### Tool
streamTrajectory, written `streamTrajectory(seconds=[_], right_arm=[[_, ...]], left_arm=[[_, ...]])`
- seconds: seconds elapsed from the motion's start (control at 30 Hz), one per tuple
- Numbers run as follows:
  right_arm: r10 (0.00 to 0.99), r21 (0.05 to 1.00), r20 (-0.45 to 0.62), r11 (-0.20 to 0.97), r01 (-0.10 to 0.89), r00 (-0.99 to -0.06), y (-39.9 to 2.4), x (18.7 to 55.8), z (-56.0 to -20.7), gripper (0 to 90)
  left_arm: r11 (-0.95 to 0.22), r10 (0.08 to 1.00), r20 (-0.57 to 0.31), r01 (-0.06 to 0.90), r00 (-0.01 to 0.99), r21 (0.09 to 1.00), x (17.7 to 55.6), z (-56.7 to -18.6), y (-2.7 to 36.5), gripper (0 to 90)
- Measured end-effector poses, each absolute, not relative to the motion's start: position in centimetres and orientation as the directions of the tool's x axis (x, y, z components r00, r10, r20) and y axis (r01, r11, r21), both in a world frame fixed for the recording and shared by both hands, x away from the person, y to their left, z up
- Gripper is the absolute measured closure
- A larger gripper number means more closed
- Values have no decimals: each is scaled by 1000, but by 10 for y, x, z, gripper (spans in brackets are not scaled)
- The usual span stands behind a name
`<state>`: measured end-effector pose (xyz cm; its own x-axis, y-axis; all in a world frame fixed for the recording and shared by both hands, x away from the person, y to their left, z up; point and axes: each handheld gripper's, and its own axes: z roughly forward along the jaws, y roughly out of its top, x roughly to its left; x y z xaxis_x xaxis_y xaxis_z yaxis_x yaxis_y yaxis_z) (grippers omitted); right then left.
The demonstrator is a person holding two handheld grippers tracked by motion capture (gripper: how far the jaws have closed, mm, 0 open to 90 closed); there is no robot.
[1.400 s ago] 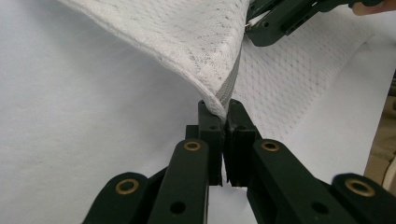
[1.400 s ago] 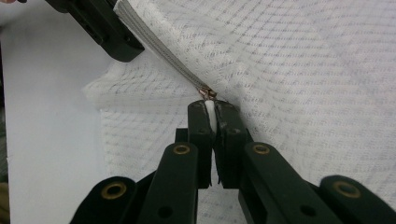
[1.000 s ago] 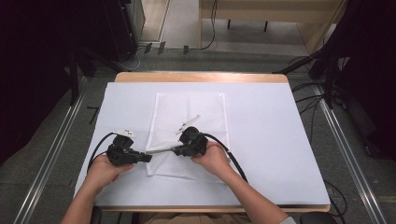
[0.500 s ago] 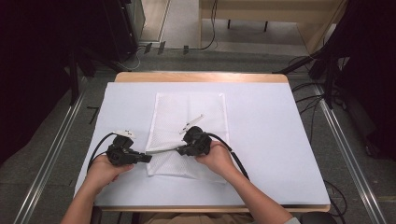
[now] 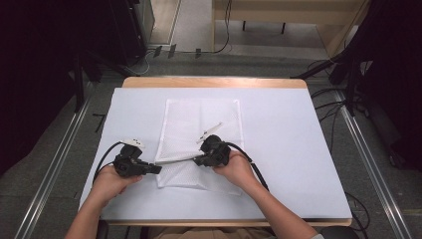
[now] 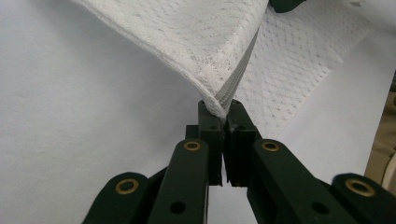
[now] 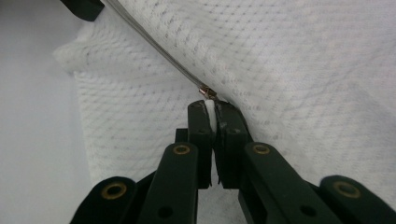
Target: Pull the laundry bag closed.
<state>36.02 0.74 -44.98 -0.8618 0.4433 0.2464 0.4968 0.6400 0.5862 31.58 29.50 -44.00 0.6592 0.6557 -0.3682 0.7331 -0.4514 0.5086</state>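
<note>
Jaws of your left gripper are pinched tight on the corner of the white mesh bag, right at its zipper's end. Your right gripper is clamped on the white zipper pull, with the mesh spreading beyond its tips.

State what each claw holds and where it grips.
Left claw pinches the white mesh bag at its zipper-end corner; right claw pinches the zipper pull.
</note>
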Motion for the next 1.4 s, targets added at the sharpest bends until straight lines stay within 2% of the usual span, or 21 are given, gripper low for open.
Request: streamTrajectory(seconds=[1.4], right_arm=[[492,567,251,623,539,-834,-32,358,-454,879]], left_arm=[[-446,658,-376,740,652,504,315,-440,297,879]])
